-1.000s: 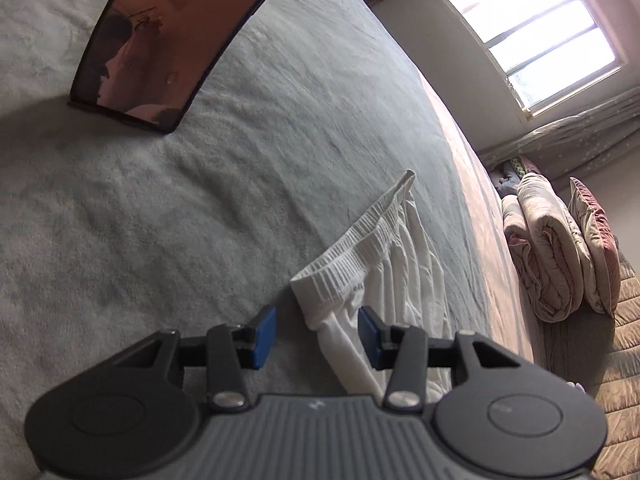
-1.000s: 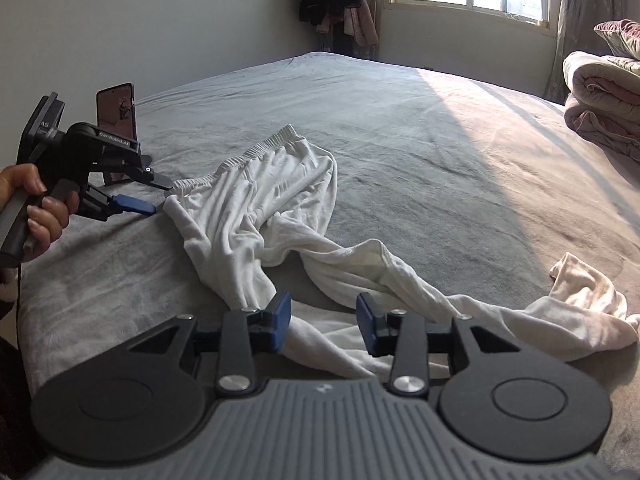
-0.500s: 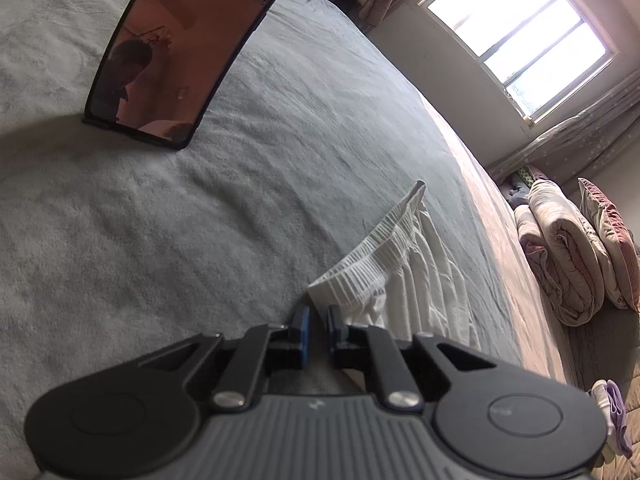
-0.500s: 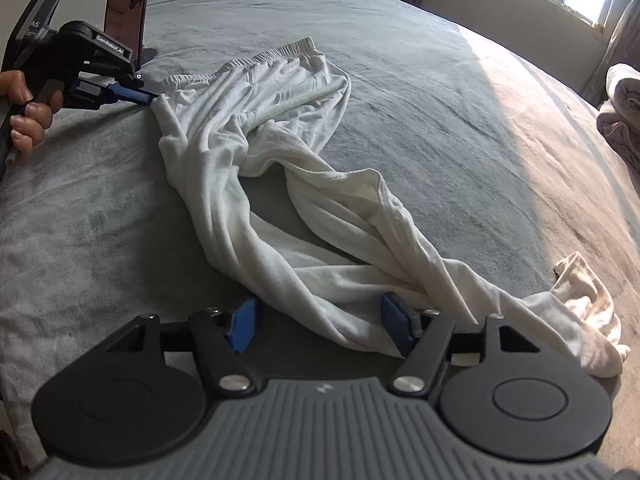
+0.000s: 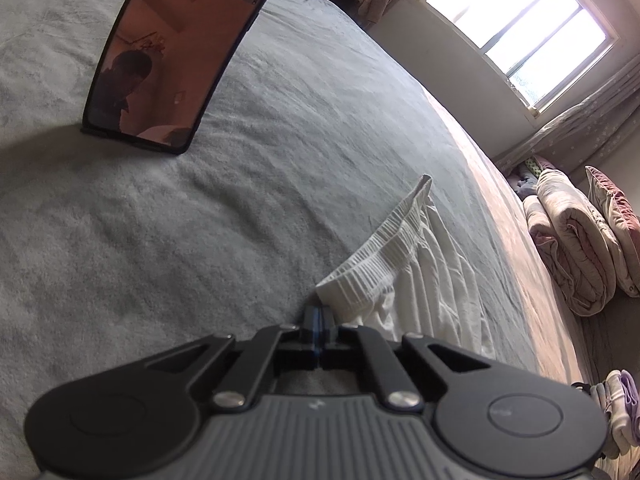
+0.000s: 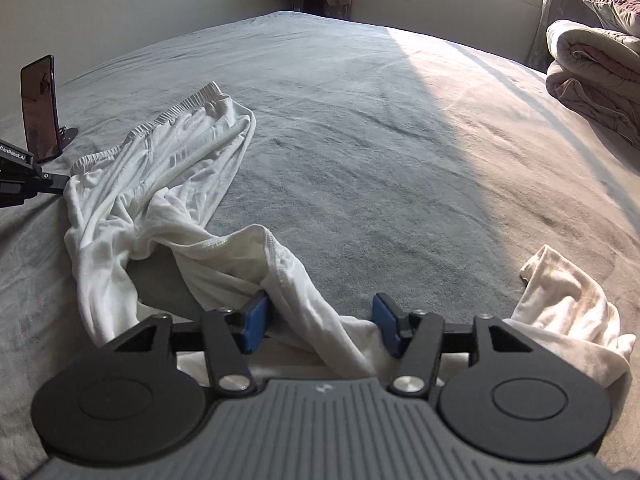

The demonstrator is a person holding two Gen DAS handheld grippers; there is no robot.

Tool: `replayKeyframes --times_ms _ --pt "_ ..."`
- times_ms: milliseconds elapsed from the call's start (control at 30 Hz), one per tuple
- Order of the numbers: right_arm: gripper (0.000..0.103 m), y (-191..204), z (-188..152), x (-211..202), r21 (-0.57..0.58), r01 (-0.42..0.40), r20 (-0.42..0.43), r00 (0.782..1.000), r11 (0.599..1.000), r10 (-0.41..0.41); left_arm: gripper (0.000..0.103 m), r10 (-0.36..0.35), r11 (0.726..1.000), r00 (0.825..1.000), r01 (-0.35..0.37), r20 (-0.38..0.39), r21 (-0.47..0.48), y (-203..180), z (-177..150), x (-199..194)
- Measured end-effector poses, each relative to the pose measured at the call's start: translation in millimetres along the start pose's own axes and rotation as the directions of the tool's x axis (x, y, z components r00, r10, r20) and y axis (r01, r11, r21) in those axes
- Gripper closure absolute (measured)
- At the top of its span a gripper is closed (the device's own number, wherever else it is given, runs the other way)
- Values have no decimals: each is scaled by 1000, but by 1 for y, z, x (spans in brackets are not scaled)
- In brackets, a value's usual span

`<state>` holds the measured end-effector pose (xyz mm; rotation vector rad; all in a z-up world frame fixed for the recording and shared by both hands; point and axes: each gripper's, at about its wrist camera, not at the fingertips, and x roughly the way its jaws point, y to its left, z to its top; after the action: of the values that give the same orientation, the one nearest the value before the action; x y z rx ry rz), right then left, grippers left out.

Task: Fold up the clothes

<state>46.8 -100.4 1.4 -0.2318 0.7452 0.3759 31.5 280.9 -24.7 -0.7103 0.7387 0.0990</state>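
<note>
Left wrist view: left gripper (image 5: 318,316) jaws closed at waistband corner of white trousers (image 6: 160,176), prob. anchoring it. Right gripper (image 6: 320,328) jaws just been closing, still apart, astride trouser leg. Trousers crumpled on bed (image 6: 360,140).

Grey bed cover (image 6: 360,128) being lit by sun on right side. Phone (image 5: 176,52) being propped upright on small stand near bed's left edge. Rolled quilts (image 6: 596,80) being stacked at far right. Window (image 5: 516,20) and curtain (image 5: 580,128) being seen behind.
</note>
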Motion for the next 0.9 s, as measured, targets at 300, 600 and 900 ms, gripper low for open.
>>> replayKeyframes --times_ms 300,600,900 --pt "97 -5 57 20 -111 380 140 921 918 -364 103 -18 1000 1000 18 -23 -14 6 2 -2" --pt "97 -35 80 45 -83 523 181 845 848 -504 103 -46 998 998 44 -42 -45 15 4 -5" --pt "91 -36 52 49 -61 474 44 880 878 -472 103 -98 994 991 93 -90 -58 16 6 -5"
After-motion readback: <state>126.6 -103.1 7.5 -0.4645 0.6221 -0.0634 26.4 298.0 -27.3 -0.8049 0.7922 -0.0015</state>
